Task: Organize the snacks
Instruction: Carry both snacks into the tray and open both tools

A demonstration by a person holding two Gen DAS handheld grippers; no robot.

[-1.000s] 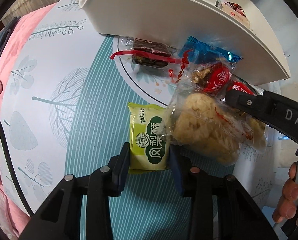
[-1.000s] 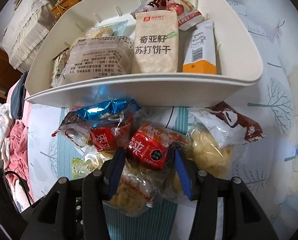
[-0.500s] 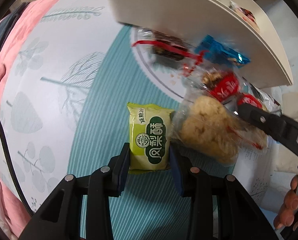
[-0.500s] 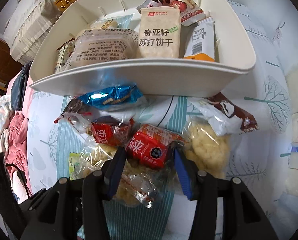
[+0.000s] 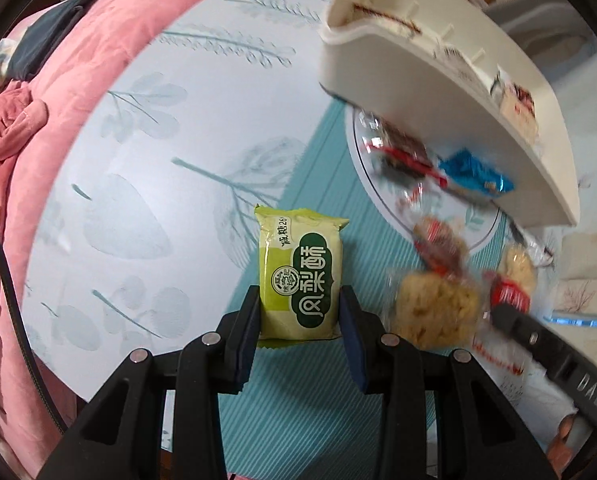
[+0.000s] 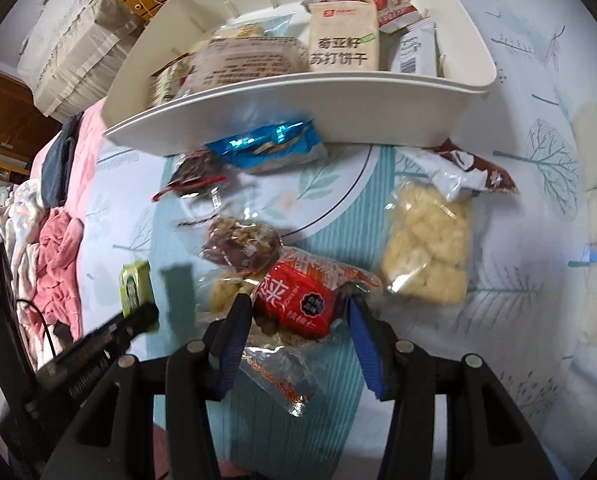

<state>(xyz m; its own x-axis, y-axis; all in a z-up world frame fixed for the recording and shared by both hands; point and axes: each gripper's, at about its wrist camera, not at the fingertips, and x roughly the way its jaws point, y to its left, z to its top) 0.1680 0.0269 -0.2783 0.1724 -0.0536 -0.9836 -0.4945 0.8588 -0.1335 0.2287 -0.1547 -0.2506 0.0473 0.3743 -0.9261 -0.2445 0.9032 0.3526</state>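
A green snack packet with dark green lettering hangs above the teal striped tablecloth, and my left gripper is shut on its lower half. The same packet shows at the left of the right wrist view. My right gripper is shut on a red spicy-snack packet, held just over the snack pile. The white storage bin stands behind the pile with several packets inside; in the left wrist view the bin is at the upper right.
Loose snacks lie in front of the bin: a blue packet, a dark nut packet, a bag of pale puffs, a brown and white wrapper. A pink blanket borders the cloth on the left.
My left gripper has carried the green packet up and leftward, away from the pile. My right gripper has risen a little with the red packet, and the pile beneath has shifted.
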